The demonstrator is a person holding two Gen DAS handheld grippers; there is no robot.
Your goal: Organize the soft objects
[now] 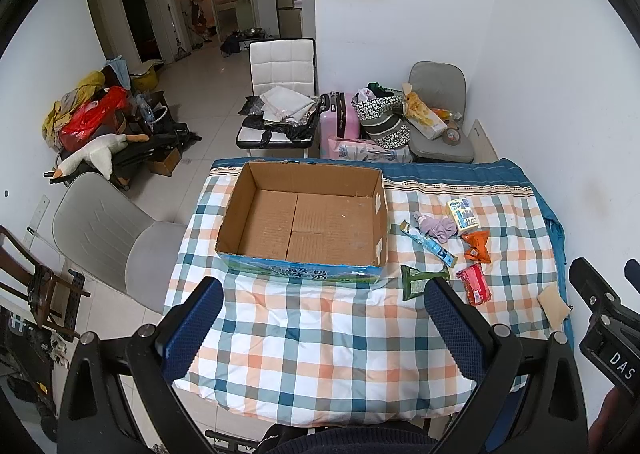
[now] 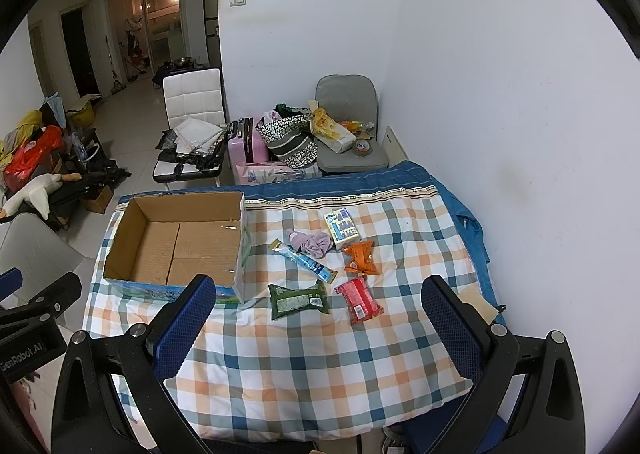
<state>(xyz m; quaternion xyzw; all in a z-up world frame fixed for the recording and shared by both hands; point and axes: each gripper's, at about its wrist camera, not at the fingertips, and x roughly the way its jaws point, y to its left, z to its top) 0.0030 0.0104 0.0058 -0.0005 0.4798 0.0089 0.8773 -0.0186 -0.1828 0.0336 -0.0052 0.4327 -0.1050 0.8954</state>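
Note:
An open, empty cardboard box (image 1: 304,219) (image 2: 176,238) stands on the checked cloth. To its right lie a lilac cloth (image 1: 438,229) (image 2: 314,244), a yellow-blue tissue pack (image 1: 463,215) (image 2: 342,230), an orange packet (image 1: 477,246) (image 2: 361,257), a red packet (image 1: 475,284) (image 2: 360,300), a green packet (image 1: 418,282) (image 2: 298,298) and a long blue sachet (image 1: 430,244) (image 2: 306,261). My left gripper (image 1: 324,328) is open and empty, above the cloth in front of the box. My right gripper (image 2: 318,328) is open and empty, in front of the packets.
The table (image 1: 320,358) stands against a white wall on the right. A grey chair (image 1: 108,238) is at its left; a white chair (image 1: 280,93), a pink suitcase (image 1: 338,119) and bags lie beyond. A tan pad (image 2: 478,304) lies at the cloth's right edge.

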